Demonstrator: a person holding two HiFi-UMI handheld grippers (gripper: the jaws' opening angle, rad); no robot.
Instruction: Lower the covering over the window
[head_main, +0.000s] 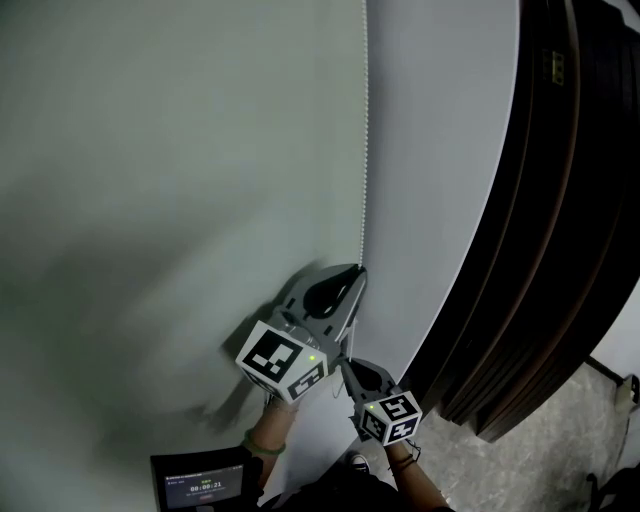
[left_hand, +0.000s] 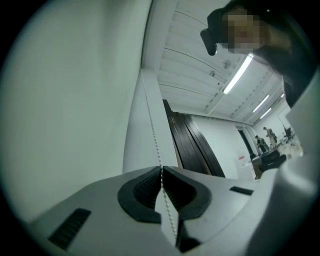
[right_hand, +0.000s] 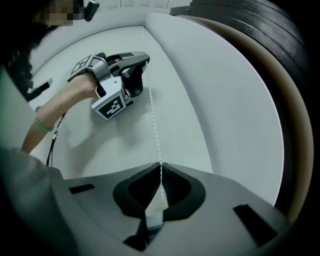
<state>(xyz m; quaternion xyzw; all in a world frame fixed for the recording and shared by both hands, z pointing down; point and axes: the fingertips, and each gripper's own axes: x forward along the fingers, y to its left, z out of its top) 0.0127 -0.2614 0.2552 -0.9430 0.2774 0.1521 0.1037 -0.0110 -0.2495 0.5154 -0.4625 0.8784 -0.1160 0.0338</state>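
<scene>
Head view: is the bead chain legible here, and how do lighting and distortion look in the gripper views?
Head view: dim, flat light; bead chain crisp against the blind, soft shadow below-left of the left gripper. Left gripper view: heavy fisheye, dark corners, bright ceiling lights. Right gripper view: same bowing; chain thin but readable above the right gripper.

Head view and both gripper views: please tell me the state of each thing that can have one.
left claw: shut on the bead chain.
right claw: shut on the bead chain, lower on it.
bead chain: stretched straight, gripped at two places.
small screen: lit.
ceiling light: on.
</scene>
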